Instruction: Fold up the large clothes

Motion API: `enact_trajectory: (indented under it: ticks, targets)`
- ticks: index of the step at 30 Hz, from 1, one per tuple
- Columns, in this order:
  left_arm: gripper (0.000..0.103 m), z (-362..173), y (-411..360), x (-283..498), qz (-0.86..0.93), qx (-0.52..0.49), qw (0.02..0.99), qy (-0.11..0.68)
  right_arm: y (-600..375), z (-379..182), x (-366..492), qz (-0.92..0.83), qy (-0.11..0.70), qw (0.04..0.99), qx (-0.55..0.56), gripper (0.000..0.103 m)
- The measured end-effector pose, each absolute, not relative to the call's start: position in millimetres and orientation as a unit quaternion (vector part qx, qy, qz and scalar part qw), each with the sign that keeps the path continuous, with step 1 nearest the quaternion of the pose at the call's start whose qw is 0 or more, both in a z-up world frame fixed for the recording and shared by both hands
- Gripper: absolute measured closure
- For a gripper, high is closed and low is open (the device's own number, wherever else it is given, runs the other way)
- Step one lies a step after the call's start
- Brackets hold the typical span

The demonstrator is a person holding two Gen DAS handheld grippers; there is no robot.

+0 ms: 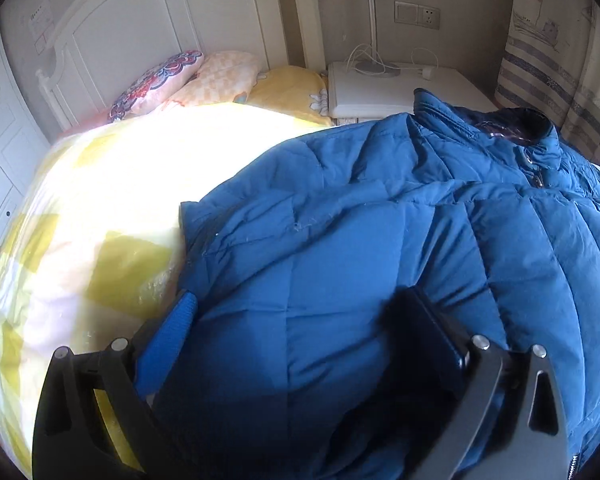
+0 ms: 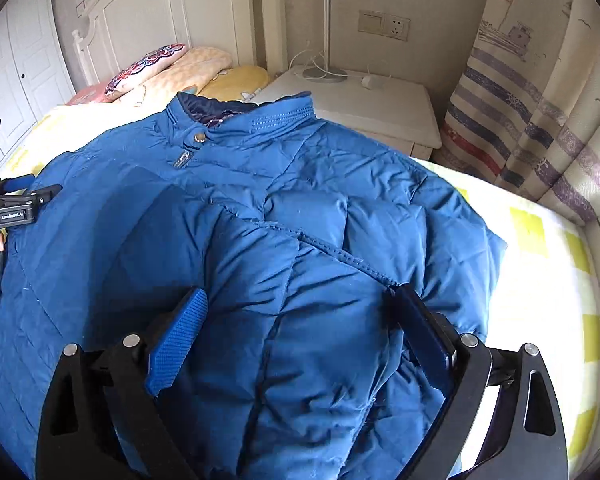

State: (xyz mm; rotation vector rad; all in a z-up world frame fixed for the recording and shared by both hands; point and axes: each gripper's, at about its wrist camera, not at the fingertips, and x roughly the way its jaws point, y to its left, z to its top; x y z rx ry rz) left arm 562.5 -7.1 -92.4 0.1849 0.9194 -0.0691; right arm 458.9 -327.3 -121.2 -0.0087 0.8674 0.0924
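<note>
Right wrist view: blue jacket (image 2: 260, 208) covers bed (image 2: 540, 280), nightstand (image 2: 380, 108) beyond; both hand-held grippers (image 2: 300, 332) (image 1: 300, 320) spread.

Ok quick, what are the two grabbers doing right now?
Left gripper: open, over the blue jacket, holding nothing.
Right gripper: open, over the jacket too, holding nothing.

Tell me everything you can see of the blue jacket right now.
The blue jacket is a quilted, puffy coat of smooth, nylon-looking fabric. It lies front-up on the yellow-checked bedspread, its stand-up collar toward the pillows. A snap button and zipper pull show below the collar, whose lining is darker. Both sleeves look folded across the chest. Each hand-held gripper is open over its lower part.
</note>
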Motion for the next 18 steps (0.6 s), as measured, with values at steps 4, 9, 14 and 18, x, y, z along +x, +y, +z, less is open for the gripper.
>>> enact_trajectory:
  ticks: [4, 9, 14, 18]
  targets:
    - [0.005, -73.2, -4.5, 557.9, -0.003, 0.080, 0.885, 0.459, -324.5, -96.3, 449.6, -0.012, 0.437, 0.899, 0.019, 0.014]
    - [0.003, -43.8, -27.2, 482.2, -0.057, 0.109, 0.910, 0.396, -286.7, -75.5, 396.7, 0.044, 0.394, 0.918, -0.014, 0.013]
    - [0.002, -94.2, -59.9, 459.0, -0.053, 0.165, 0.892, 0.418, -273.4, -122.1, 395.5, 0.034, 0.427, 0.903, -0.037, 0.011]
    - [0.005, -75.2, -39.7, 448.5, -0.050, 0.116, 0.890, 0.439, -268.3, -89.9, 367.6, 0.014, 0.425, 0.905, -0.026, 0.012]
